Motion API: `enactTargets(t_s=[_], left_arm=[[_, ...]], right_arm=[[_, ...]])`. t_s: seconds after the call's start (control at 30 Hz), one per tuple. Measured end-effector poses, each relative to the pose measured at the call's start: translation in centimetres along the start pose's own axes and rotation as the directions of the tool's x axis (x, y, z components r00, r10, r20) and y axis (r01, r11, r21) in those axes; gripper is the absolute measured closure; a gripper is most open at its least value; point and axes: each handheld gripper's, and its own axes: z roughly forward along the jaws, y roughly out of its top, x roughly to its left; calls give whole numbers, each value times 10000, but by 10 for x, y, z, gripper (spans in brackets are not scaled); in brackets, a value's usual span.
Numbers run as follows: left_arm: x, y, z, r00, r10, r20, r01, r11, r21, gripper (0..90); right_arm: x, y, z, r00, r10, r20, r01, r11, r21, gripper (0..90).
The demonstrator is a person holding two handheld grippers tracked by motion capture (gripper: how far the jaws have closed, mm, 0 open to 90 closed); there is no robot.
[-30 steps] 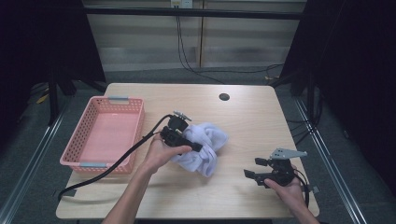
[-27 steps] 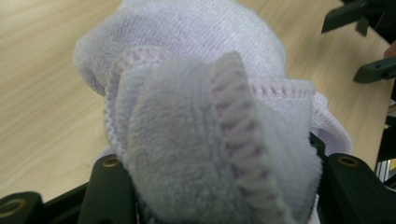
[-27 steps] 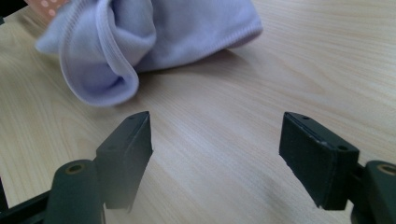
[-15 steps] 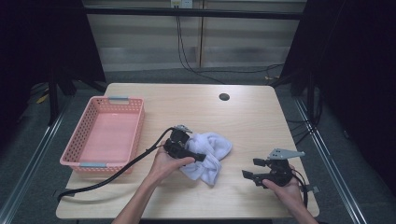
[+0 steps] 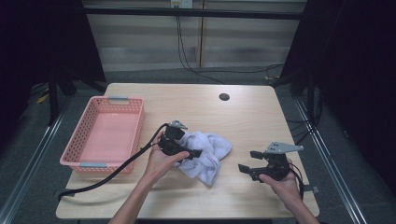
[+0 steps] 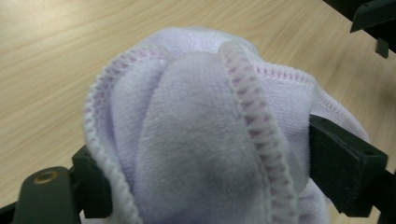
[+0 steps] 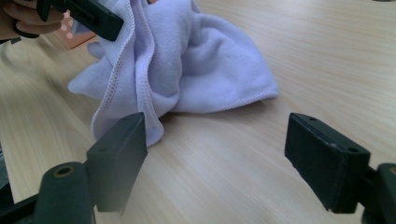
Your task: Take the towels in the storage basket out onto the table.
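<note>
A pale lilac towel (image 5: 205, 151) is lying crumpled near the middle of the table (image 5: 261, 116), a little toward the person's side. The left gripper (image 5: 187, 151) is resting against its left edge, and its jaws have just been opening; in the left gripper view a bunched fold of the towel (image 6: 196, 140) is sitting between the spread jaws, hardly pinched now. The right gripper (image 5: 247, 161) is hovering just off the cloth's right side, its jaws spread wide with only bare wood between them. The tabletop is light wood grain with a small dark round hole (image 5: 224, 97) toward the far edge. A pink basket (image 5: 135, 116) is standing at the table's left end. Beyond the table, cables (image 5: 187, 56) are trailing down onto a grey floor, and dark curtains (image 5: 46, 37) are hanging at either side.
</note>
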Motion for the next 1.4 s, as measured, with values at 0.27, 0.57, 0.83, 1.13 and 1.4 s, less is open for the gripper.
enactTargets(t_s=[0.27,0.57,0.83,1.13,1.4], left_arm=[[7,-6,-35,9992,228,332,-188,9928,-1182,156],[-7,-30,-67,9975,682,194,-643,9850,-1599,418],[-14,-55,-74,9957,668,638,-552,9841,-1690,436],[-2,-49,-16,9975,370,604,-281,9894,-1426,286],[1,-48,-4,9982,280,530,-200,9893,-1446,647]], right_arm=[[3,23,25,9980,-304,-550,310,9995,103,273],[6,52,67,9888,-675,-1331,723,9969,315,645],[17,47,90,9779,-978,-1849,1143,9902,806,567],[25,39,109,9676,-822,-2387,1102,9882,1066,674],[29,46,98,9454,-673,-3188,977,9920,803,855]])
